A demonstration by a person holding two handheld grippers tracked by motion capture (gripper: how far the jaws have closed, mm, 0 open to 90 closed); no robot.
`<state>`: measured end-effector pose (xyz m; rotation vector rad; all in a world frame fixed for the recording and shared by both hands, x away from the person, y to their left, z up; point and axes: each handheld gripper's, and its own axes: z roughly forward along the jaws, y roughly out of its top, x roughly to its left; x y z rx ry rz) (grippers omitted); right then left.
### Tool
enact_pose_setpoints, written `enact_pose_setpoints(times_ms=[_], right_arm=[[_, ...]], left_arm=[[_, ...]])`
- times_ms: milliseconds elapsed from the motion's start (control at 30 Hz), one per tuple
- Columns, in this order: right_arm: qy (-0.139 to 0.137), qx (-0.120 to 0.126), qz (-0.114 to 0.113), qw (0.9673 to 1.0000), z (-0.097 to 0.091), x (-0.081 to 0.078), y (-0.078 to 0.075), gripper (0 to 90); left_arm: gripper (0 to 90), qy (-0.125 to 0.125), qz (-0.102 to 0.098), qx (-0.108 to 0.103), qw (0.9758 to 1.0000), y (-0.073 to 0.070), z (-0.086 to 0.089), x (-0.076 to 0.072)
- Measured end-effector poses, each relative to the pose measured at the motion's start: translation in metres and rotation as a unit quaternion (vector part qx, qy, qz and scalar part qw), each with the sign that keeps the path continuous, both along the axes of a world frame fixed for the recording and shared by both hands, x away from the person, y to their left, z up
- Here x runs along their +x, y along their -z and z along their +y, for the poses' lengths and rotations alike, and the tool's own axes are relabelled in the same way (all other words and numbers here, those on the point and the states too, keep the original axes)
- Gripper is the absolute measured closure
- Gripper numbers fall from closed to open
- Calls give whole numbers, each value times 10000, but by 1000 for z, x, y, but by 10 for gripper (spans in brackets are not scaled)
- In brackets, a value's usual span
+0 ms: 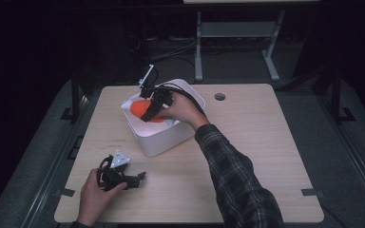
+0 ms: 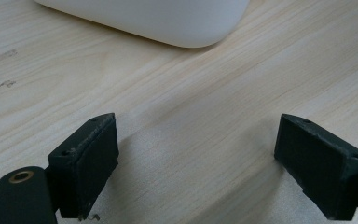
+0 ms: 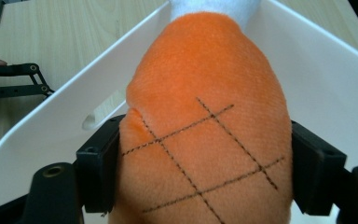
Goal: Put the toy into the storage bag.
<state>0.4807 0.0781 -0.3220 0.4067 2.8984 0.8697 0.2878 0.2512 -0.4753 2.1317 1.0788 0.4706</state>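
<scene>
Orange plush toy (image 3: pixel 205 130) sits inside the white bin (image 1: pixel 164 140), clamped by our right gripper (image 1: pixel 148 115); our left gripper (image 2: pixel 196 172) rests open, near left.

Pale wooden table (image 1: pixel 247 156) with white bin (image 1: pixel 164 137) (left gripper (image 1: pixel 123 176) near the front edge)

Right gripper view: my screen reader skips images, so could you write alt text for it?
An orange plush toy with stitched crosshatch lines sits between the right gripper's two black jaws, inside a white plastic bin. Light wooden table shows beyond the bin's rim.
</scene>
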Motion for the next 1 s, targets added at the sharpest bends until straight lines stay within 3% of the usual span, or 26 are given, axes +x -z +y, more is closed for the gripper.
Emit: enact_pose_setpoints(times_ms=[500,767,1000], right_arm=[[176,-85,99,9998,5,3,7,132],[217,37,73,9997,3,1,2,133],[243,331,63,9991,-16,-5,-11,134]], left_arm=[[125,-1,-3,4,10000,0,0,0],[126,0,0,0,10000,0,0,0],[125,7,8,-6,10000,0,0,0]])
